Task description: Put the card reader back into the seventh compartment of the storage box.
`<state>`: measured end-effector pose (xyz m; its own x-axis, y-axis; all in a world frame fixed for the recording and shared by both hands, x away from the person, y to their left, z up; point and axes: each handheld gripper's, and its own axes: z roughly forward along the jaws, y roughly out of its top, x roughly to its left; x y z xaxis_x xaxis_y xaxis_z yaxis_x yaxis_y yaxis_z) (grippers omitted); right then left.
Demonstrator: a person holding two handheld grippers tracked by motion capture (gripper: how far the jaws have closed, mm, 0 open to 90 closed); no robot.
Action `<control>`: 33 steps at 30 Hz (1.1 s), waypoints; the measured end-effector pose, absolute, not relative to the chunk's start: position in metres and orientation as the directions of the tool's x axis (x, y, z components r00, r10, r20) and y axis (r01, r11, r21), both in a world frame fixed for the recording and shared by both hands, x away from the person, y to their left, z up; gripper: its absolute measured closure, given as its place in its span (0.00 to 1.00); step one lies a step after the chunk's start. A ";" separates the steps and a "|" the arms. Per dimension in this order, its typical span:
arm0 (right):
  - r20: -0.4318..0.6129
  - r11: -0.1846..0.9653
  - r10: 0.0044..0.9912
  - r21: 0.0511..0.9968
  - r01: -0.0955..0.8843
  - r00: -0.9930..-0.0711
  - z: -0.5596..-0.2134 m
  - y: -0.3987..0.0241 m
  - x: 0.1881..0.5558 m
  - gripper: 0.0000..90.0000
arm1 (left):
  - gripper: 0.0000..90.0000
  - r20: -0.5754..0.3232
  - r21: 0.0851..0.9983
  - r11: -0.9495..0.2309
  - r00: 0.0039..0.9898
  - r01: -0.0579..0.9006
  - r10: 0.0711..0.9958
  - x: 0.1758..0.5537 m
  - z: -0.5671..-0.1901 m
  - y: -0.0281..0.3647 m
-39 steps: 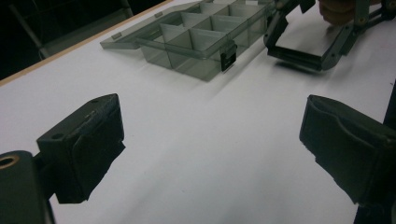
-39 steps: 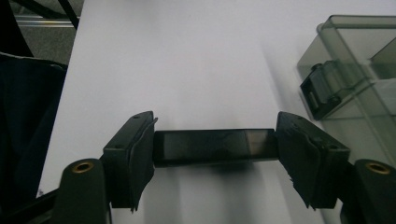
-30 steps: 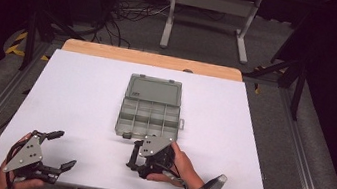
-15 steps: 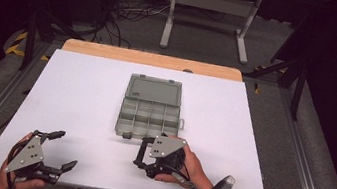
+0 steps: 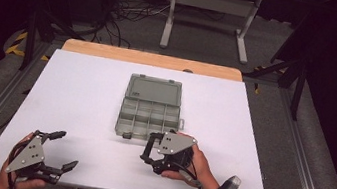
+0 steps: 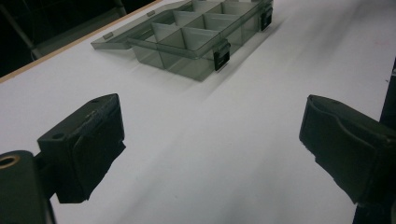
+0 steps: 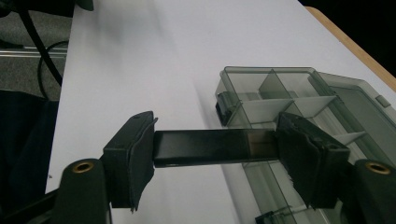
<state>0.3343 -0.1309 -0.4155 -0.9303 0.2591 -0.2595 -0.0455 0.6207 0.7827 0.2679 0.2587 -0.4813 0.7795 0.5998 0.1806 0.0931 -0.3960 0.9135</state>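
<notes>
- High view: an open grey compartment box [image 5: 150, 108] lies mid-table on the white table [image 5: 81, 91]; the right gripper [image 5: 149, 148] hovers just in front of its near edge, the left gripper [image 5: 63, 149] sits well apart at the near left corner, jaws spread
- Left gripper view: jaws wide apart over bare table, box [image 6: 196, 35] ahead
- Right gripper view: jaws pinch a dark flat divider strip [image 7: 215, 147] by its ends, just above the box [image 7: 299, 107]
</notes>
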 end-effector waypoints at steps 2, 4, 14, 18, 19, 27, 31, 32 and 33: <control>-0.259 0.622 0.273 0.782 -0.036 -0.927 -0.413 -0.134 0.336 0.34 | 0.08 0.180 0.915 -0.394 0.779 0.093 0.601 0.268 -0.481 0.259; -0.259 0.622 0.284 0.783 -0.028 -0.923 -0.413 -0.136 0.339 0.34 | 0.08 0.178 0.914 -0.394 0.780 0.095 0.601 0.268 -0.481 0.259; -0.277 0.614 0.359 0.789 0.002 -0.891 -0.415 -0.141 0.357 0.34 | 0.09 0.182 0.911 -0.401 0.782 0.094 0.596 0.269 -0.482 0.256; -0.280 0.619 0.366 0.786 0.007 -0.887 -0.417 -0.139 0.363 0.34 | 0.09 0.178 0.910 -0.403 0.787 0.097 0.590 0.270 -0.483 0.256; -0.285 0.622 0.370 0.783 0.008 -0.884 -0.418 -0.139 0.365 0.34 | 0.09 0.174 0.912 -0.398 0.788 0.097 0.591 0.270 -0.483 0.256; -0.259 0.615 0.425 0.785 0.067 -0.867 -0.428 -0.134 0.387 0.34 | 0.09 0.177 0.917 -0.390 0.783 0.089 0.597 0.270 -0.482 0.256; -0.247 0.610 0.457 0.787 0.098 -0.855 -0.431 -0.134 0.395 0.34 | 0.09 0.176 0.913 -0.397 0.786 0.095 0.593 0.270 -0.483 0.256; -0.250 0.611 0.463 0.785 0.102 -0.851 -0.432 -0.134 0.396 0.34 | 0.09 0.179 0.913 -0.397 0.784 0.093 0.595 0.270 -0.483 0.256; -0.247 0.608 0.473 0.786 0.110 -0.846 -0.433 -0.134 0.397 0.34 | 0.09 0.179 0.913 -0.398 0.784 0.093 0.594 0.270 -0.483 0.256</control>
<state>0.3974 -0.1345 -0.4328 -0.8458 0.4727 -0.2475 0.1096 0.6079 0.7864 0.2700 0.2559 -0.4826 0.7838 0.5945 0.1795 0.0927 -0.3978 0.9128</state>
